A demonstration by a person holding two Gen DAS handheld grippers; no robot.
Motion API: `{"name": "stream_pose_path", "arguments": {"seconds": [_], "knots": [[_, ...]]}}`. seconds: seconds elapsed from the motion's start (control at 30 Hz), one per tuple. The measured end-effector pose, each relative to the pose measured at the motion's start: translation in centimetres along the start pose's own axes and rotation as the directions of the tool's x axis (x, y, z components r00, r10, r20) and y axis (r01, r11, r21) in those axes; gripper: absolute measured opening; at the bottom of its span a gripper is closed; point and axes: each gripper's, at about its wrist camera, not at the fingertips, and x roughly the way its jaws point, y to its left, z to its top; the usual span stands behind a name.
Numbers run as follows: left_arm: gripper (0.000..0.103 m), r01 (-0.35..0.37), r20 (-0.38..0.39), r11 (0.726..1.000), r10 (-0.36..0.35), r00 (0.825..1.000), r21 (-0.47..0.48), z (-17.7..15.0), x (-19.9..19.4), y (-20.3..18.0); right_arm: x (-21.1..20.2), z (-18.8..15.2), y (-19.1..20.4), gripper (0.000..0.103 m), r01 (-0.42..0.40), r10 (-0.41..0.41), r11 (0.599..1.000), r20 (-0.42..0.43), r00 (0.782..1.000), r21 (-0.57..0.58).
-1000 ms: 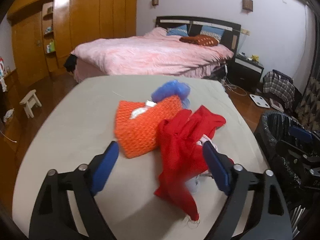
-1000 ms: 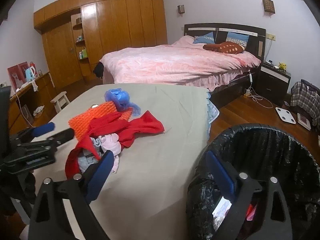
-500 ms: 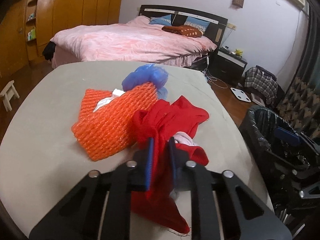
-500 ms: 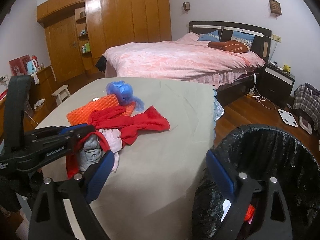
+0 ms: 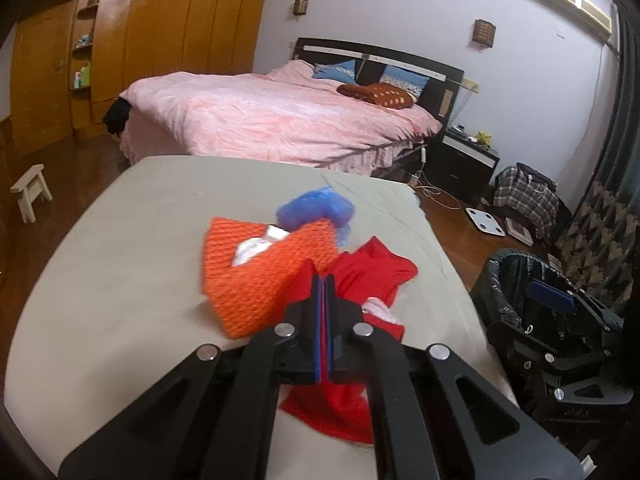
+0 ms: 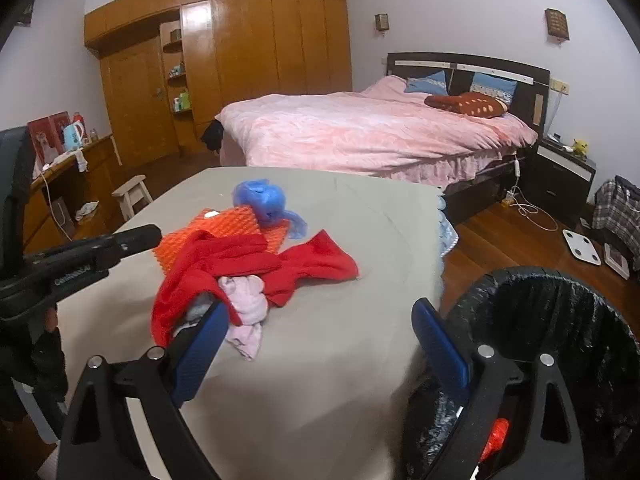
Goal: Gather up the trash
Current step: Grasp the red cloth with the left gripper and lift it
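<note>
Closing from a wide spread 1 second earlier, the left gripper (image 5: pixel 325 280) now has its jaws pressed together on a fold of the red cloth (image 5: pixel 376 272), a thin red sliver showing between the blue pads. Its camera has also tipped up, taking in more of the pink bed (image 5: pixel 280 120) beyond.

That cloth lies sprawled near the right edge of the grey-covered table (image 5: pixel 120 248), partly over an orange mesh piece (image 5: pixel 256 280), with a blue plastic bag (image 5: pixel 316 208) just behind it toward the far edge. In the right wrist view a pale pink rag (image 6: pixel 248 308) sits under the red folds.

The right gripper (image 6: pixel 320 344) hangs with jaws spread and nothing between them, above the table's near right corner, beside the black-lined trash bin (image 6: pixel 560 320) standing on the floor off the right edge.

The grasp looks made; the step in hand is lifting the first of the scraps. The next move calls for raising the cloth clear of the pile and carrying it right, over the bin's rim, before letting go. Limp and tangled, it may well drag the pink rag or the mesh along.
</note>
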Motion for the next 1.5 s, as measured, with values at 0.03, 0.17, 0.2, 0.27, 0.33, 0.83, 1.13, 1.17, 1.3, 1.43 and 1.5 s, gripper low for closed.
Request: {"name": "stream_pose_path", "arguments": {"seconds": [0.03,0.17,0.2,0.27,0.33,0.83,1.13,1.17,1.3,1.43,1.5], "knots": [[0.001,0.002,-0.007,1.000,-0.002,1.000,-0.002,-0.1,0.0,0.3,0.1,0.0,0.1,0.091,-0.002,0.002,1.000,-0.001,1.000,-0.001],[0.019,0.007,-0.050,1.000,-0.009,0.999,-0.030,-0.8,0.7,1.1,0.3,-0.2,0.3,0.091,-0.003,0.004,1.000,-0.010,1.000,0.006],[0.027,0.004,-0.056,0.999,-0.006,0.998,-0.036,-1.0,1.0,1.0,0.4,-0.2,0.3,0.091,0.000,0.000,1.000,-0.012,1.000,0.005],[0.043,0.000,-0.059,0.999,-0.002,0.998,-0.034,-1.3,1.5,0.8,0.3,-0.3,0.2,0.091,0.007,-0.007,1.000,-0.014,1.000,0.004],[0.048,0.008,-0.078,1.000,-0.010,0.997,-0.024,-1.6,2.4,0.4,0.3,-0.4,0.0,0.091,0.013,-0.013,1.000,-0.018,1.000,0.007],[0.006,0.067,-0.056,0.997,-0.070,0.996,-0.044,-1.7,2.6,-0.2,0.2,-0.5,-0.2,0.091,0.018,-0.018,1.000,-0.019,1.000,0.009],[0.006,0.002,0.034,1.000,-0.001,0.999,-0.023,0.2,-1.4,0.9,0.3,0.0,0.9,0.091,-0.005,0.005,1.000,-0.004,1.000,0.003],[0.006,-0.010,0.033,1.000,0.010,0.999,-0.018,0.1,-1.5,1.1,0.6,0.0,1.2,0.091,-0.015,0.015,1.000,-0.009,1.000,0.007],[0.006,-0.041,0.008,0.999,0.041,0.999,-0.027,-0.6,-1.3,2.2,2.5,-0.2,2.0,0.085,-0.036,0.037,0.999,-0.041,0.999,0.010],[0.006,-0.064,-0.010,0.998,0.063,0.998,-0.024,-1.4,-1.0,3.2,4.9,-0.8,2.8,0.077,-0.036,0.036,0.999,-0.083,0.996,0.001],[0.006,-0.072,-0.018,0.997,0.072,0.997,-0.015,-1.7,-0.8,3.5,6.1,-1.0,3.2,0.072,-0.038,0.038,0.999,-0.106,0.994,0.001]]}}
